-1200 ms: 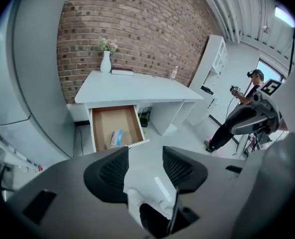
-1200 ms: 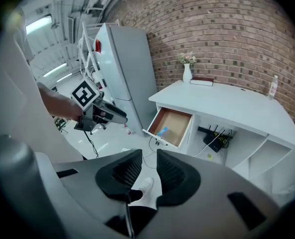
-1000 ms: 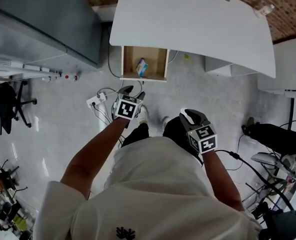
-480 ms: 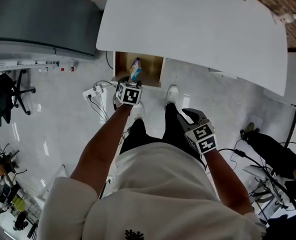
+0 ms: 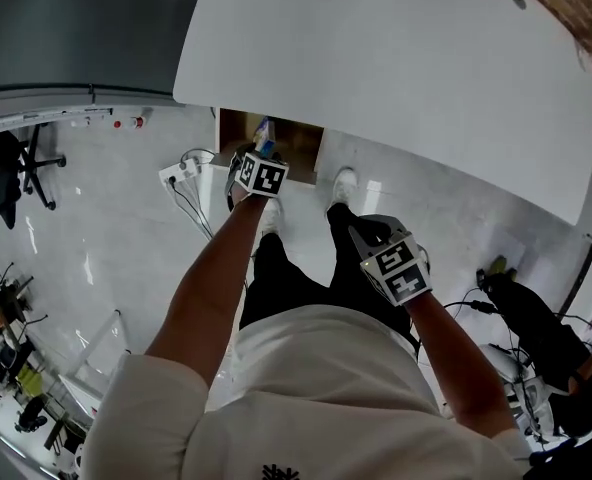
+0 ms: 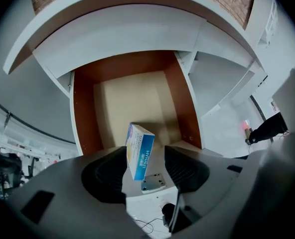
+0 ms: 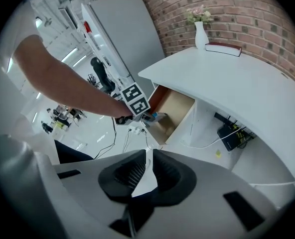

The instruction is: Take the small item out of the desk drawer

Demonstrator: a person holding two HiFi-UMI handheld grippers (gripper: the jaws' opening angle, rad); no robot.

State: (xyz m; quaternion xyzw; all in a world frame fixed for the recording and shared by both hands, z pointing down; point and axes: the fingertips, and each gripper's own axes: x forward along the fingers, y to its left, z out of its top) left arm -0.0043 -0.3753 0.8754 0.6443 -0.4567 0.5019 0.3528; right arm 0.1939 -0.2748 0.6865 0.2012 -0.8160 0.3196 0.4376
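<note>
The wooden drawer (image 6: 132, 101) stands pulled out under the white desk (image 5: 396, 68). Near its front edge a small blue-and-white box (image 6: 141, 152) stands tilted. My left gripper (image 6: 145, 164) reaches over that edge, open. The box sits between the jaws, against the left pad, with a gap on its right side. From the head view the left gripper (image 5: 257, 156) is at the drawer (image 5: 294, 136), and the box (image 5: 264, 131) shows just past it. My right gripper (image 5: 364, 232) hangs back over the person's legs, shut and holding nothing. The right gripper view shows the drawer (image 7: 176, 107) from the side.
A power strip with cables (image 5: 181, 174) lies on the floor left of the drawer. A grey cabinet (image 5: 66, 28) stands to the left and an office chair (image 5: 11, 168) beyond it. A white vase (image 7: 201, 34) and a book (image 7: 223, 48) rest on the desk.
The person has stepped toward the desk. My left gripper has moved forward to the drawer and now has the box between its jaws. The right gripper has stayed by the body.
</note>
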